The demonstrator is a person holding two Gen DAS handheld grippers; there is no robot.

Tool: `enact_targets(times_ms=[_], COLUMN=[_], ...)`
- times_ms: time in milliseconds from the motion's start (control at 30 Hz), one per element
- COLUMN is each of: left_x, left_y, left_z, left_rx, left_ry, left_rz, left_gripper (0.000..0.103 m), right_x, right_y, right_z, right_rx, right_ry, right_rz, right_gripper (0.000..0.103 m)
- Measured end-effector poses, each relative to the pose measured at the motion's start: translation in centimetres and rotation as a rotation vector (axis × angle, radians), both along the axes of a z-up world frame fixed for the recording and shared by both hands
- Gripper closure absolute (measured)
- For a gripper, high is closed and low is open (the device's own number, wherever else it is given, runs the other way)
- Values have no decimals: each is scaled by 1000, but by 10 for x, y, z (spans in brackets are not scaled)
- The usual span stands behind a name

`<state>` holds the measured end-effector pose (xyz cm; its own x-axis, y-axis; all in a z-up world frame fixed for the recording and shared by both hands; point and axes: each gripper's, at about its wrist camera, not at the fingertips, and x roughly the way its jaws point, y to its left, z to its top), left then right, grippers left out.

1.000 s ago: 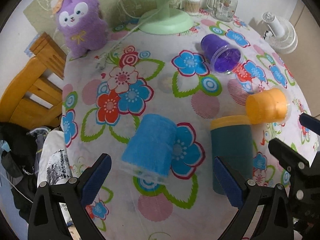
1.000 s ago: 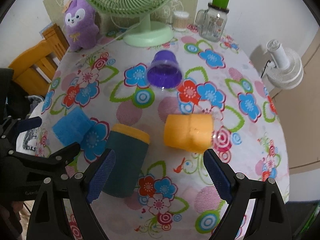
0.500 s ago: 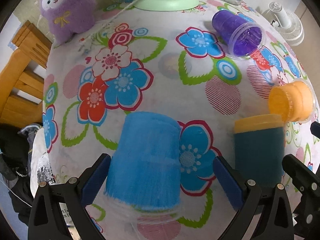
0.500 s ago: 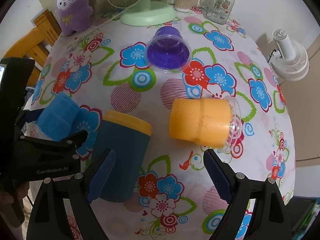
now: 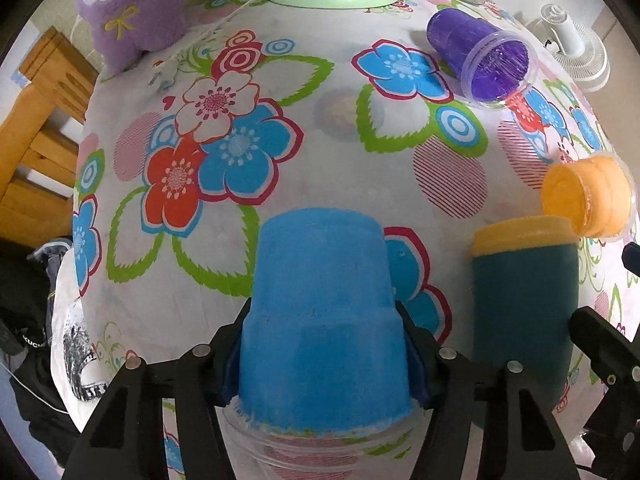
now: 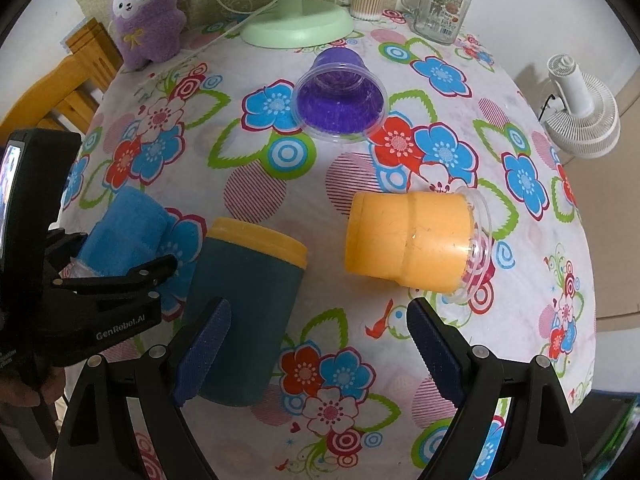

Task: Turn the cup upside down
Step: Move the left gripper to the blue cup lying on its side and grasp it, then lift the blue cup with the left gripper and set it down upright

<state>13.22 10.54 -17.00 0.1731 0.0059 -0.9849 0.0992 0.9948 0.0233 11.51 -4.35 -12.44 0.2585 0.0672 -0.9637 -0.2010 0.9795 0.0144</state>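
Note:
A blue cup [image 5: 324, 320] lies on its side on the flowered tablecloth, its clear rim toward the camera. My left gripper [image 5: 324, 356] is shut on the blue cup, one pad on each side near the rim. It also shows in the right wrist view [image 6: 124, 236] at the left, held by the left gripper [image 6: 120, 280]. An orange cup [image 6: 412, 248] lies on its side ahead of my right gripper [image 6: 316, 340], which is open and empty. A purple cup [image 6: 340, 96] lies on its side farther back.
A dark teal canister with a yellow top [image 6: 248, 300] stands between the two grippers. A green fan base [image 6: 298, 28], a purple plush toy [image 6: 146, 12], a glass jar [image 6: 440, 4] stand at the back. A wooden chair [image 5: 36, 140] is left of the table.
My left gripper moved forward around the blue cup and closed on it. My right gripper moved closer to the orange cup and stayed open.

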Motion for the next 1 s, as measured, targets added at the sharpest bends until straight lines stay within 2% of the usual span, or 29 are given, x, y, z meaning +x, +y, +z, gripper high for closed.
enact_targets(times_ms=[300, 500, 667, 767, 1000], left_x=[-21, -36, -54, -63, -86], left_y=[-9, -19, -35, -49, -79], left_z=[29, 62, 82, 85, 87], left_rx=[1, 10, -3, -15, -49], left_ry=[-37, -78, -97, -96, -87], left_rz=[3, 25, 79, 113, 260], left_gripper=[38, 38, 38, 38, 38], right_x=[-8, -17, -26, -32, -40], right_y=[-2, -17, -35, -48, -77], right_z=[14, 36, 52, 60, 65], right_rx=[18, 48, 68, 79, 87], right_ry=[-24, -55, -71, -67, -50], right_rz=[13, 10, 31, 50, 112], right_gripper=[12, 12, 12, 12, 12])
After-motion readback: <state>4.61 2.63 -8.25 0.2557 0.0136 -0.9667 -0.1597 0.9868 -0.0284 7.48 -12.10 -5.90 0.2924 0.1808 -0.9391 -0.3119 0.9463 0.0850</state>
